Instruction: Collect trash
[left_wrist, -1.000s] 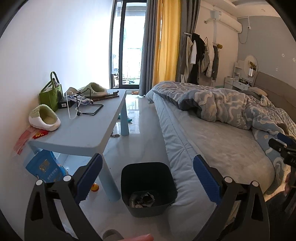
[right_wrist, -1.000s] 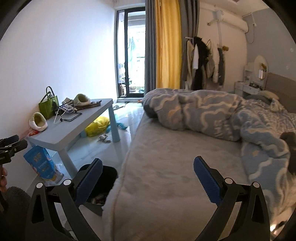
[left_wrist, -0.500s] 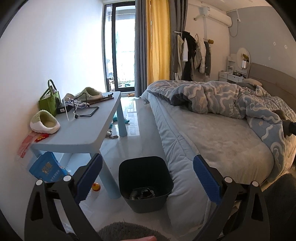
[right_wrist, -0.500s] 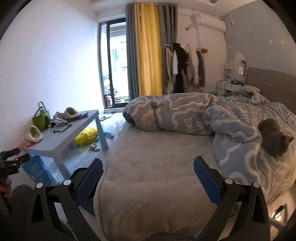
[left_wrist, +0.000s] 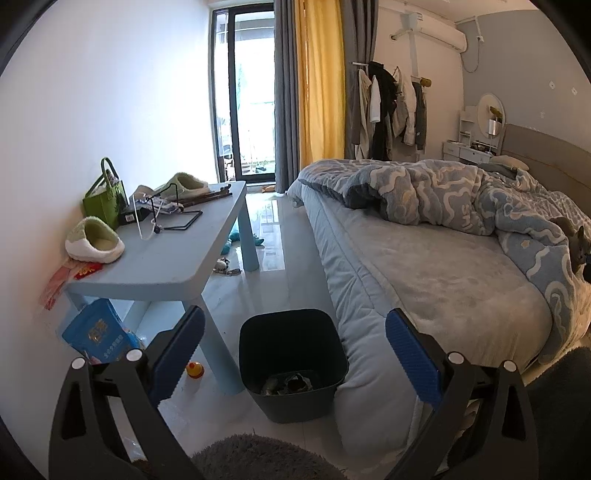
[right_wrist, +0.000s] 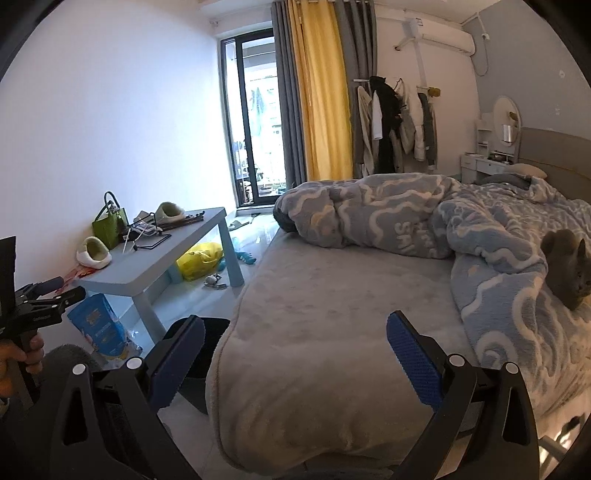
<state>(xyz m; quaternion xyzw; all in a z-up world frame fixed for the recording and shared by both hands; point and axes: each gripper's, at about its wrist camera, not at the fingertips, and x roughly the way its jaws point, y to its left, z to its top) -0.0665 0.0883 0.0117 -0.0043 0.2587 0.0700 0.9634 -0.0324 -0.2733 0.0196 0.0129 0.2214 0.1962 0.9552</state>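
A dark trash bin (left_wrist: 293, 360) stands on the floor between the blue table and the bed, with crumpled trash (left_wrist: 290, 382) at its bottom. My left gripper (left_wrist: 293, 350) hovers open above and short of the bin, nothing between its blue pads. My right gripper (right_wrist: 295, 354) is open over the bed's near corner, empty; only a sliver of the bin (right_wrist: 212, 330) shows past the mattress. Loose trash lies on the floor: a blue packet (left_wrist: 98, 336), small scraps (left_wrist: 225, 266) and a yellow bag (right_wrist: 199, 260) under the table.
A low blue table (left_wrist: 173, 254) holds slippers, a green bag (left_wrist: 105, 197) and clutter. The bed (right_wrist: 332, 332) with a rumpled blue blanket fills the right; a grey cat (right_wrist: 565, 273) sits on it. A grey rug (left_wrist: 258, 458) lies near. A hand (right_wrist: 14, 360) holds the left gripper.
Both grippers have drawn back and risen, so the room appears farther away and the rug has come into view. The cat on the blanket now shows. Both stay open.
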